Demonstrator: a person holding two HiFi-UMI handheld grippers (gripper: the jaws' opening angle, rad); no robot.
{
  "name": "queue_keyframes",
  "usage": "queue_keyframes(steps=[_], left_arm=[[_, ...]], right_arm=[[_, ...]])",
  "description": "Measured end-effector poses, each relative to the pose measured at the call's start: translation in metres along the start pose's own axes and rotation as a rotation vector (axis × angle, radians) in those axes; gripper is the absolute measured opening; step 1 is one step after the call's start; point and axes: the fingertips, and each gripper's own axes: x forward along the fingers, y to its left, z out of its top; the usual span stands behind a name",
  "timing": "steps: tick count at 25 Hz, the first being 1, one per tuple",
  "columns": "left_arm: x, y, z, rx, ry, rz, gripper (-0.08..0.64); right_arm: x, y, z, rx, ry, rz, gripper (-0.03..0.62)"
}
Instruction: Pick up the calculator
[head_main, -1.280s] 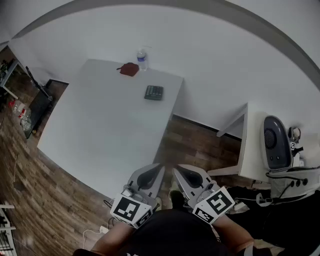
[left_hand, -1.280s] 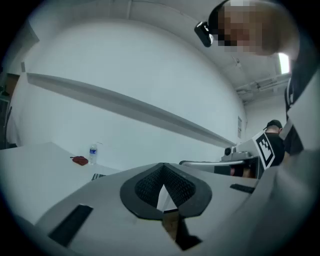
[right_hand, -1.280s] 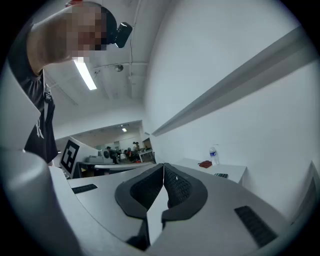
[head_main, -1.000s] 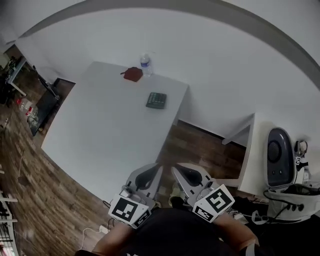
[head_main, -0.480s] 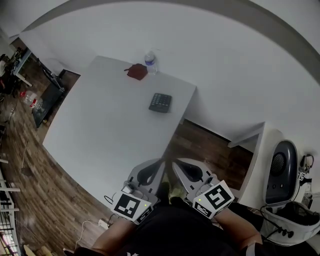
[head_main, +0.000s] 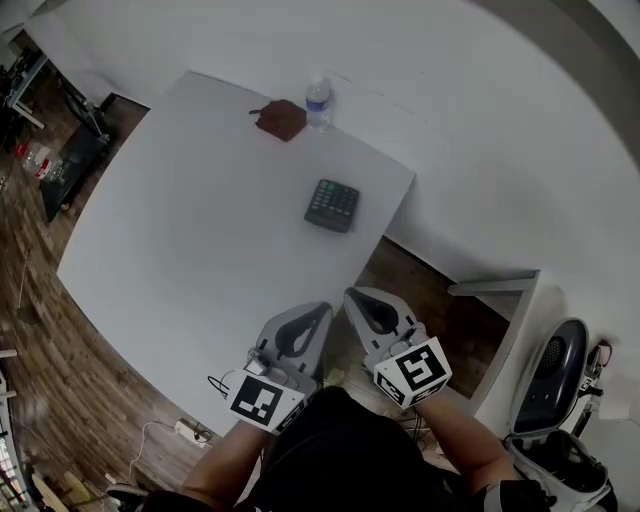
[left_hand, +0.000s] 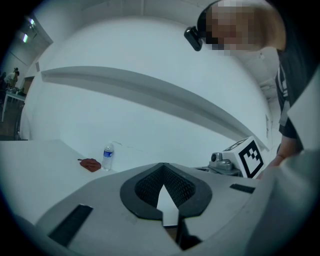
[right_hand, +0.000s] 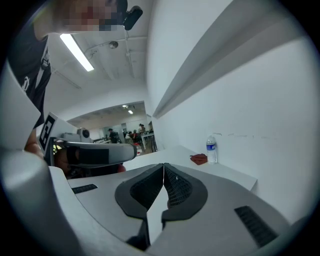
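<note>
A: Tongs state?
B: Left tongs (head_main: 322, 308) and right tongs (head_main: 352, 293) are both pressed together, empty, at the near table (head_main: 180, 220) edge. Calculator (head_main: 332, 205) lies flat, well apart from them, far side, by the right edge.
A: Risk?
B: Likely shoving it off that edge if the tongs arrive unspread. It looks thin and could slide.
A: Counts?
B: One calculator, one bottle (head_main: 318, 103), one red cloth (head_main: 283, 119), two tongs.

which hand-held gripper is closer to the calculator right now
Right, by a little. The right hand-held gripper and left hand-held gripper both sit short of the calculator, the right slightly ahead.
</note>
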Motion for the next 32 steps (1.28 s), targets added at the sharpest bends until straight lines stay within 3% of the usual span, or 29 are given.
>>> queue_keyframes(steps=[5,9,15,19,22,27,32], left_arm=[[0.019,0.043,-0.018,-0.037,0.005,0.019,0.005],[0.025,0.068,-0.036,-0.087,0.031,0.046,0.005],[0.023,0.099,-0.058,-0.129,0.051,0.081,0.005],[0.021,0.115,-0.062,-0.158,0.058,0.108,0.005],[0.017,0.12,-0.073,-0.185,0.073,0.127,0.005],[0.017,0.125,-0.076,-0.209,0.053,0.129,0.005],[0.015,0.132,-0.078,-0.225,0.06,0.14,0.005]], right_arm=[[0.063,-0.039,-0.041,-0.038,0.082,-0.063,0.015],[0.104,-0.071,-0.08,-0.141,0.173,-0.137,0.017],[0.154,-0.102,-0.133,-0.491,0.332,-0.242,0.125],[0.175,-0.118,-0.16,-0.725,0.426,-0.273,0.156],[0.184,-0.126,-0.181,-0.84,0.487,-0.273,0.163],[0.197,-0.133,-0.199,-0.948,0.521,-0.274,0.163],[0.209,-0.134,-0.202,-0.996,0.539,-0.283,0.161]])
